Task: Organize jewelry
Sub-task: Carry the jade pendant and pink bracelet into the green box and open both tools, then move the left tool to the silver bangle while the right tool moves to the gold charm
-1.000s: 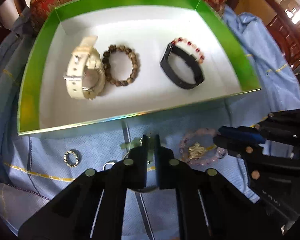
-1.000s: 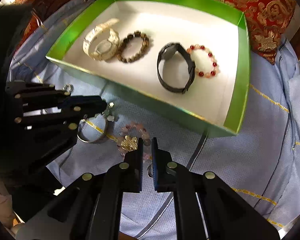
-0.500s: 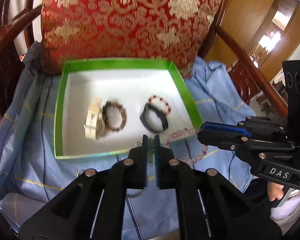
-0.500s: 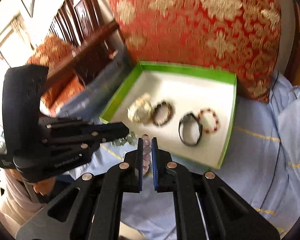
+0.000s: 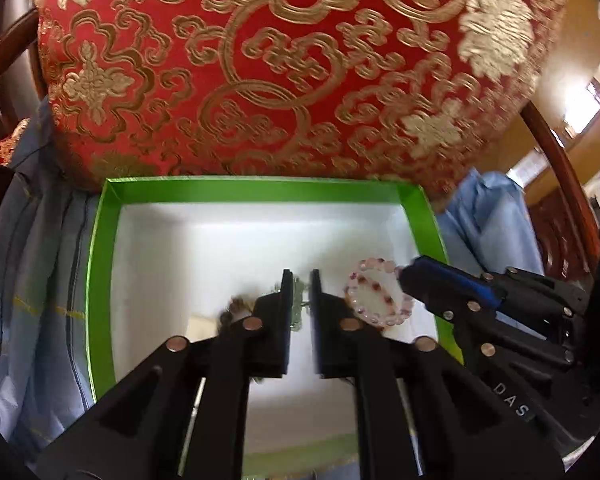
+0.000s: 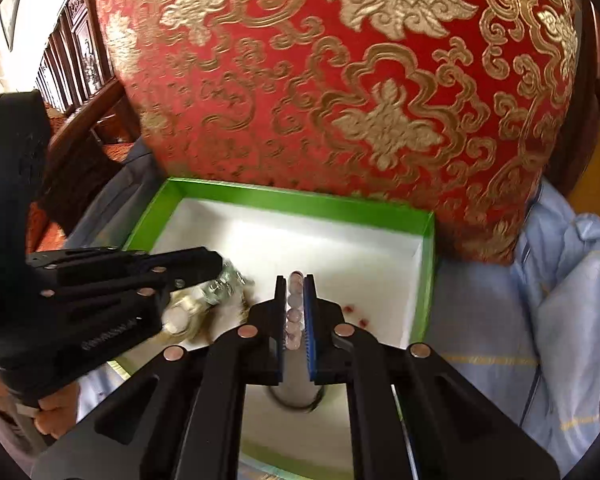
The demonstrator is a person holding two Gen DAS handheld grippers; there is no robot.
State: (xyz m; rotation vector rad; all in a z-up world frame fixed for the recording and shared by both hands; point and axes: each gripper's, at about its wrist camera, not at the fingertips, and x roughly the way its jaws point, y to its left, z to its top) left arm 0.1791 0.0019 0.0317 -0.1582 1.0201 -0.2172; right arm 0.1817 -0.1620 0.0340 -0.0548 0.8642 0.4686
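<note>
My left gripper [image 5: 300,280] hovers over the white floor of the green box [image 5: 100,280]. Its jaws are opening, and a pale green and silver piece [image 5: 299,304] still sits loosely between them. My right gripper [image 6: 296,280] is beside it over the same box [image 6: 428,260], jaws also opening, with the pink bead bracelet [image 6: 294,308] in the gap. In the left wrist view that pink bracelet [image 5: 376,300] hangs as a ring at the tip of the right gripper [image 5: 416,276]. In the right wrist view the left gripper [image 6: 216,268] shows the silvery piece [image 6: 226,284] at its tip.
In the box lie a brown bead bracelet [image 5: 236,308], a cream watch [image 6: 180,316], red beads [image 6: 356,316] and a dark band [image 6: 296,400]. A red and gold cushion [image 5: 280,60] stands right behind the box. Blue cloth [image 5: 32,280] lies around it, with a wooden chair arm [image 5: 560,168] at the right.
Both grippers rose from the blue cloth with their pieces and moved forward over the box. Their jaws, shut before, now stand apart.
</note>
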